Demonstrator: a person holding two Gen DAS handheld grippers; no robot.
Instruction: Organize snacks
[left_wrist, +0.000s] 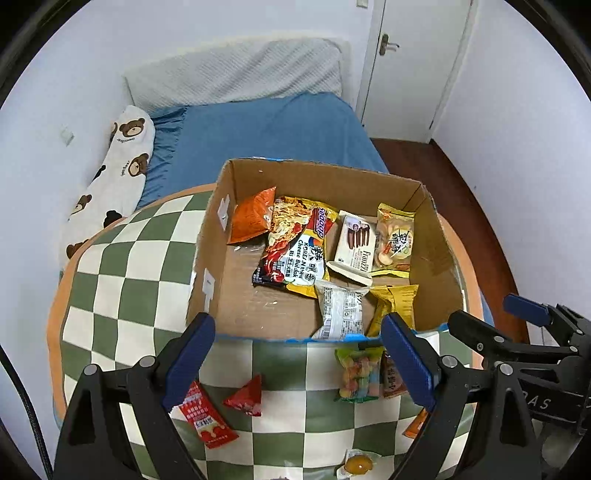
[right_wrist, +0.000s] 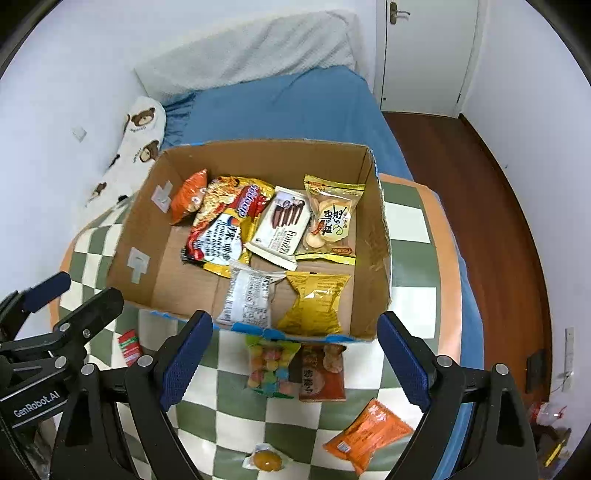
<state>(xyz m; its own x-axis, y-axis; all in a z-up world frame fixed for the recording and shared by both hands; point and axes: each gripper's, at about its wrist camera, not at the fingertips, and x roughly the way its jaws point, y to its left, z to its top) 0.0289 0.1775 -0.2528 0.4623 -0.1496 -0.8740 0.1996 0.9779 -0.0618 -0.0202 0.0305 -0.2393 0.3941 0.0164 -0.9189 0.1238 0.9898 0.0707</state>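
Observation:
An open cardboard box (left_wrist: 436, 243) (right_wrist: 369, 236) stands on a green-and-white checked cloth and holds several snack packs: an orange bag (left_wrist: 253, 216), a noodle pack (left_wrist: 295, 247), a white wafer pack (right_wrist: 280, 229), a yellow bag (right_wrist: 316, 301). Loose on the cloth in front lie a colourful candy bag (left_wrist: 360, 373) (right_wrist: 271, 365), a brown-orange pack (right_wrist: 321, 371), an orange pack (right_wrist: 369, 432), a red sachet (left_wrist: 205, 417), a red triangle pack (left_wrist: 247, 397) and a small yellow sweet (right_wrist: 266, 459). My left gripper (left_wrist: 295, 365) and right gripper (right_wrist: 295, 362) are open and empty above the cloth.
The cloth (left_wrist: 122, 295) covers a round surface that drops off at its orange rim. Behind it are a blue bed (left_wrist: 266, 125), a bear-print pillow (left_wrist: 118, 166) and a white door (left_wrist: 413, 62). Dark wood floor (right_wrist: 461, 184) lies on the right.

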